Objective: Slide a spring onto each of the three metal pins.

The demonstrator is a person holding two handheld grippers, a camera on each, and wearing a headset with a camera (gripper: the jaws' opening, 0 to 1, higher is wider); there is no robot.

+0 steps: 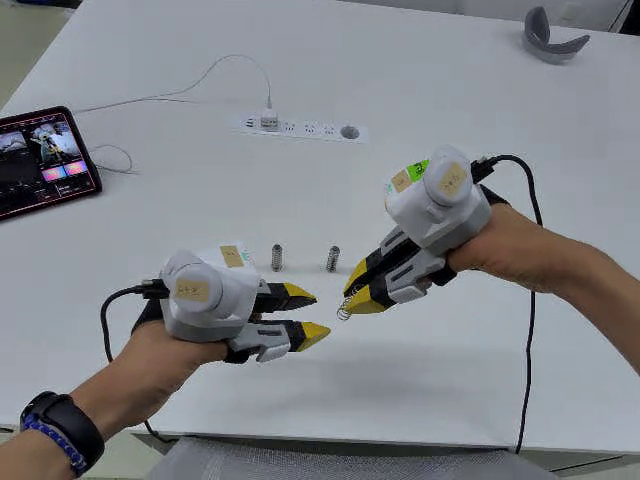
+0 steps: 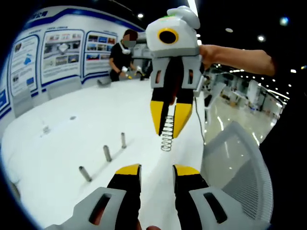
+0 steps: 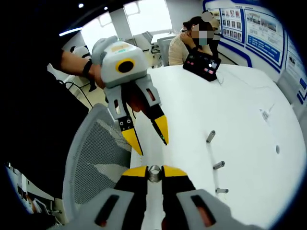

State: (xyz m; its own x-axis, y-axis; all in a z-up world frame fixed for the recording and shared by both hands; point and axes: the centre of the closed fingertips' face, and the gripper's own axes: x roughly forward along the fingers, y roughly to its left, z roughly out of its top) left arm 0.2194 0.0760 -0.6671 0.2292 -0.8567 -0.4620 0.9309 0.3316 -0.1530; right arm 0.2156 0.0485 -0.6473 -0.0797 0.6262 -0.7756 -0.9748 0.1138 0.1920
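The jaws of the left gripper [image 1: 320,313] stand apart with nothing between them. They are low and nearest the person, with their yellow tips pointing across at the other tool. Just past those tips, the jaws of the right gripper [image 1: 352,302] are closed on a spring [image 1: 343,313]. They pinch it at one end, so most of the coil sticks out free beyond the tips. The spring's long axis follows the line of the right jaws, slanting down toward the bench [image 1: 450,380] and toward the open left jaws. In the left gripper view the coil hangs from the yellow tips and appears clear of the surface.

Farther out, the three pins [image 2: 107,153] stand upright in a short row on the bench, apart from both tools. In the head view the closest pin [image 1: 333,258] stands just behind the right jaws, on the side away from the person. Whether any pin already carries a spring is too small to tell.

The next move likely turns on a mismatch of axes: the spring slants back toward the person, while the pins stand upright beyond it. The right gripper is nearer and holds the part. It would probably need to swing the free end outward and down until the coil stands in line over that pin's top. The open left jaws sit close enough to steady it.
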